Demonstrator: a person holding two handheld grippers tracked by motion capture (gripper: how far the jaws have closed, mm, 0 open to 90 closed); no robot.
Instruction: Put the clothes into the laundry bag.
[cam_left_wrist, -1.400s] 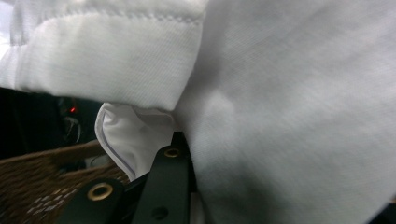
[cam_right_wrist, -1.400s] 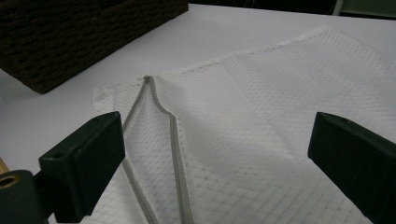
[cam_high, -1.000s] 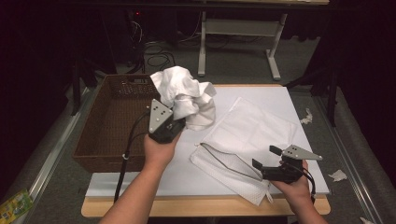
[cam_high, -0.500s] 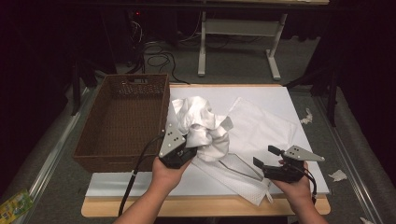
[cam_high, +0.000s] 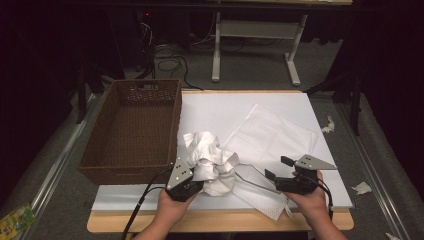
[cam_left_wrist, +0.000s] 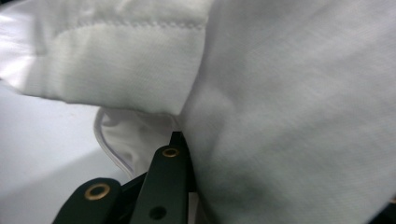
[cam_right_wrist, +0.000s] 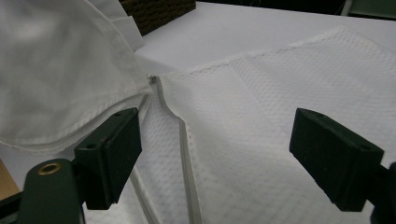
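Item: crumpled white garment (cam_high: 210, 162), bunched in a loose heap at the near middle of the counter (cam_high: 225, 110), just beside the brown wicker basket (cam_high: 132, 130) and overlapping the edge of a flat textured cloth (cam_high: 272, 135) with a zipper (cam_right_wrist: 180, 126). Left tongs (cam_high: 192, 176): clamped narrow on a fold of the garment, cloth pressed against the jaws in the left gripper view; the grip at one edge likely serves to lay the bundle down for spreading. Right tongs (cam_high: 276, 169): jaws standing wide with nothing pinched, having lately narrowed a little, poised just above the flat cloth near the zipper and facing the heap, seemingly placed to catch a second edge. Basket: holds nothing visible.
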